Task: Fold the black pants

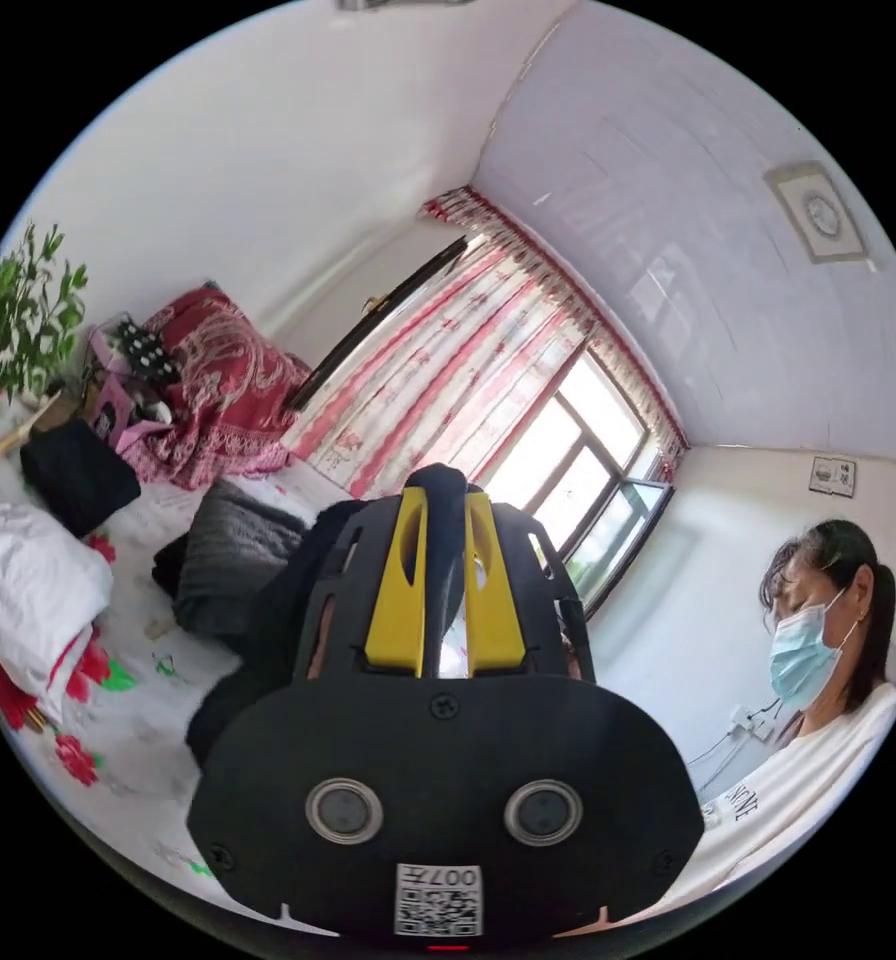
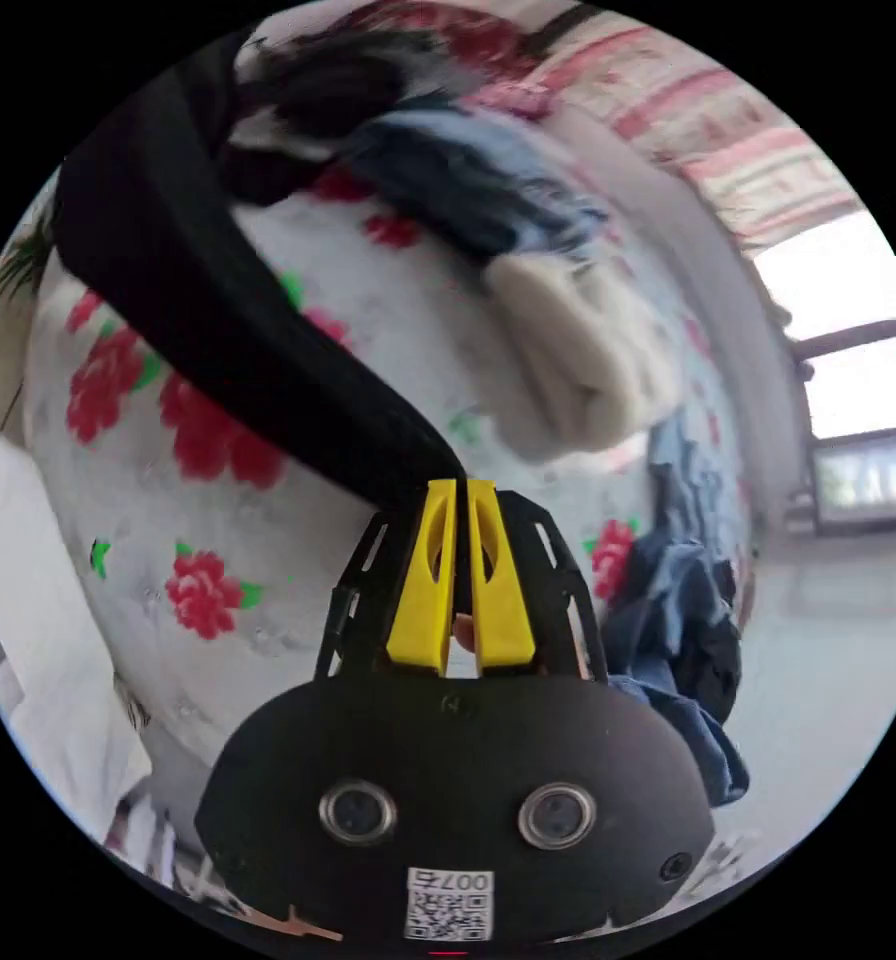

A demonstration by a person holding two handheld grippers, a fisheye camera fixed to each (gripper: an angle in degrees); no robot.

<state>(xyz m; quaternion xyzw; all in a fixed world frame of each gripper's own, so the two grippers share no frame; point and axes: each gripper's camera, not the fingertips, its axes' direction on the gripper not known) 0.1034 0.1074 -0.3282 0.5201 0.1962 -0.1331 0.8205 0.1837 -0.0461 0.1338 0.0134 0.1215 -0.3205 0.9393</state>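
Left gripper (image 1: 446, 500): jaws closed on a fold of the black pants (image 1: 268, 640), raised above the floral bedsheet (image 1: 138, 720). Right gripper (image 2: 460, 487): jaws narrow, pinching the pants, which stretch taut as a long band from its tips diagonally away over the sheet; the far end looks blurred.

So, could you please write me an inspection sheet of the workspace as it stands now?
Surface: white bedsheet printed with red flowers.
Job's things: black pants lifted off the sheet, stretched up from the right gripper.
Clutter: cream garment, blue denim clothes, folded grey garment, red patterned blanket, white bag.
Grippers: left gripper shut on black fabric; right gripper shut on the pants.
Cables: wires at a wall socket.
Surroundings: striped curtains, window, plant, masked person.
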